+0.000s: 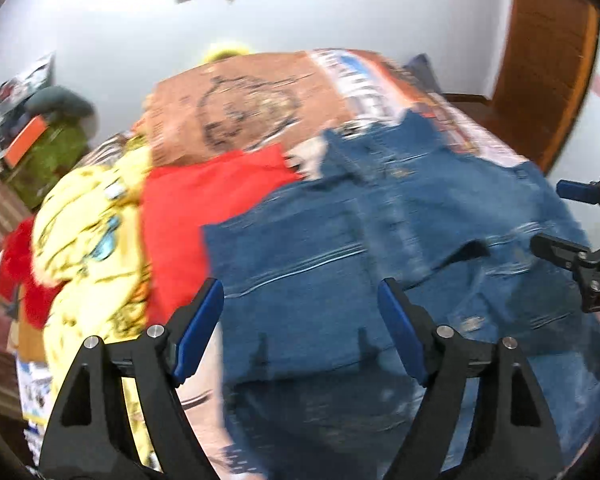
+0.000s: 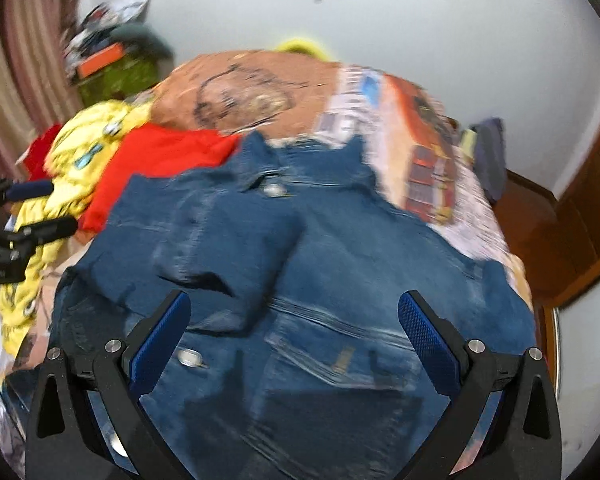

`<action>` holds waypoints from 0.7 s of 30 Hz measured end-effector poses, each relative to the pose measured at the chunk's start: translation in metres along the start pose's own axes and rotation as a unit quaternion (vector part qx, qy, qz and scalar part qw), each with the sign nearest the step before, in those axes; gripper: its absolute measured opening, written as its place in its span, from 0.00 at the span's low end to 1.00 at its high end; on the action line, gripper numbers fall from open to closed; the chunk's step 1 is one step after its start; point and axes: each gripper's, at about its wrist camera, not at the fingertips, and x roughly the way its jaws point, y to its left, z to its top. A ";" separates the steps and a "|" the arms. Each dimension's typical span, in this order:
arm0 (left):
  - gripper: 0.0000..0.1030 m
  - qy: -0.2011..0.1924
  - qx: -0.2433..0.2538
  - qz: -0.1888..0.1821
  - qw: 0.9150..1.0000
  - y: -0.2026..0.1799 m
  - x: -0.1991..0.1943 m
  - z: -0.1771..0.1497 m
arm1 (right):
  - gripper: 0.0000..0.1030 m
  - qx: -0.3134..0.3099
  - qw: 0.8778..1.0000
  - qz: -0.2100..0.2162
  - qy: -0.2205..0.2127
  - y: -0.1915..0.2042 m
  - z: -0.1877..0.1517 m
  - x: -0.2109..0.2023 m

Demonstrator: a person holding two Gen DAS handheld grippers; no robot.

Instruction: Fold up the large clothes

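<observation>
A blue denim jacket [image 1: 380, 248] [image 2: 300, 280] lies spread on the bed, collar toward the far side, with one sleeve folded across its front. My left gripper [image 1: 300, 296] hangs over the jacket's near left part, jaws wide apart, nothing between the blue pads. My right gripper [image 2: 294, 312] hovers over the jacket's near middle, open too and empty. Each gripper shows at the edge of the other's view: the right gripper [image 1: 568, 220] and the left gripper [image 2: 40, 208]. Both views are blurred.
A red garment [image 1: 204, 208] [image 2: 156, 160] and a yellow printed garment [image 1: 88, 248] [image 2: 80, 156] lie left of the jacket on the patterned bedspread [image 1: 240, 108] [image 2: 420, 152]. A cluttered green stand [image 1: 48, 152] is far left. A wooden door [image 1: 548, 60] is right.
</observation>
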 end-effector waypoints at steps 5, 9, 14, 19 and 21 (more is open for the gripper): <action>0.76 0.025 -0.032 0.011 0.999 0.039 0.014 -0.027 | 1.00 -0.090 0.995 0.007 0.037 0.048 0.012 0.040; 0.76 0.042 -0.049 0.010 0.998 0.053 0.026 -0.047 | 1.00 -0.156 0.985 -0.001 0.076 0.079 0.016 0.075; 0.76 0.059 -0.071 0.007 0.996 0.068 0.039 -0.065 | 0.97 -0.220 0.969 -0.027 0.106 0.099 0.012 0.100; 0.76 0.071 -0.091 0.001 0.993 0.077 0.049 -0.076 | 0.81 -0.239 0.965 -0.026 0.105 0.102 0.016 0.109; 0.76 0.075 -0.094 0.002 0.993 0.077 0.051 -0.078 | 0.67 -0.236 0.966 -0.010 0.108 0.103 0.017 0.112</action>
